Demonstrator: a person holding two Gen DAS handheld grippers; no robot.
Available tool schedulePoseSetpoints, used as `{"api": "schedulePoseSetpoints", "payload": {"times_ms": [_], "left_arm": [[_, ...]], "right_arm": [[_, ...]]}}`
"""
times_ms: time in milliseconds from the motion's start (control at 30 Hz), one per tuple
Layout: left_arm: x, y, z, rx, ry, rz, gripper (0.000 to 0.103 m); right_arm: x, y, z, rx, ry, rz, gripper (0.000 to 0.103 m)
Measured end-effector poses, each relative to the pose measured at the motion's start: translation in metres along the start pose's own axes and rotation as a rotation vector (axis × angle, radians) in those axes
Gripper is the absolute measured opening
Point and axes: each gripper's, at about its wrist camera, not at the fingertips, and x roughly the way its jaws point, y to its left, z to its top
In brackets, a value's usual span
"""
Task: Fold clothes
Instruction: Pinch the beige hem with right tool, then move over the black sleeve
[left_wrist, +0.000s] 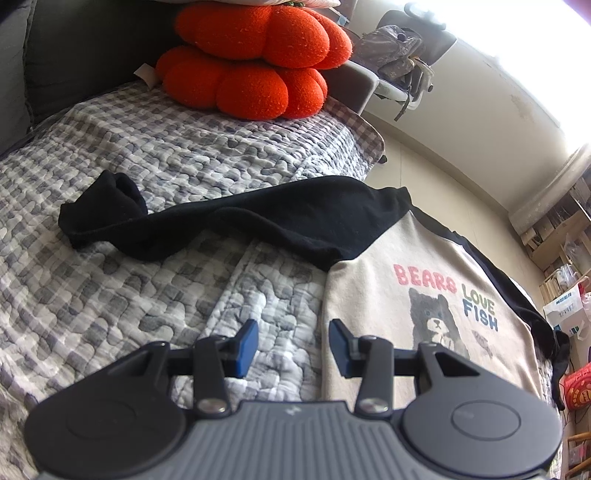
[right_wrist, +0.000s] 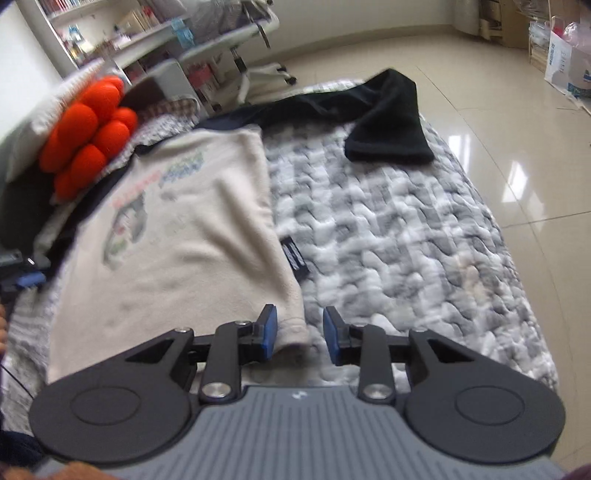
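Right gripper jaws apart, straddling the sweatshirt hem corner near the quilt edge; left gripper also released, likely lining up a grab.

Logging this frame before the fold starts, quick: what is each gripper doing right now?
Left gripper: open, holding nothing, above the shirt edge.
Right gripper: open, holding nothing, jaws either side of the shirt's hem corner.
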Motion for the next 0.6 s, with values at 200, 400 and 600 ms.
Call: {"api": "schedulePoseSetpoints", "payload": {"times_ms": [200, 400, 600], "left_arm": [[-0.003, -0.005, -0.003, 0.042, -0.007, 0.018, 0.043], [-0.002, 0.000, 0.000, 0.031, 0.000, 0.022, 0.043], [-0.002, -0.001, 0.000, 0.034, 0.003, 0.009, 0.044]], "right_arm": [[0.001, 0.016, -0.008, -0.141, -0.003, -0.089, 0.007], [-0.003, 0.024, -0.013, -0.192, 0.005, -0.139, 0.008], [-0.005, 0.023, 0.003, -0.199, -0.034, -0.052, 0.024]]}}
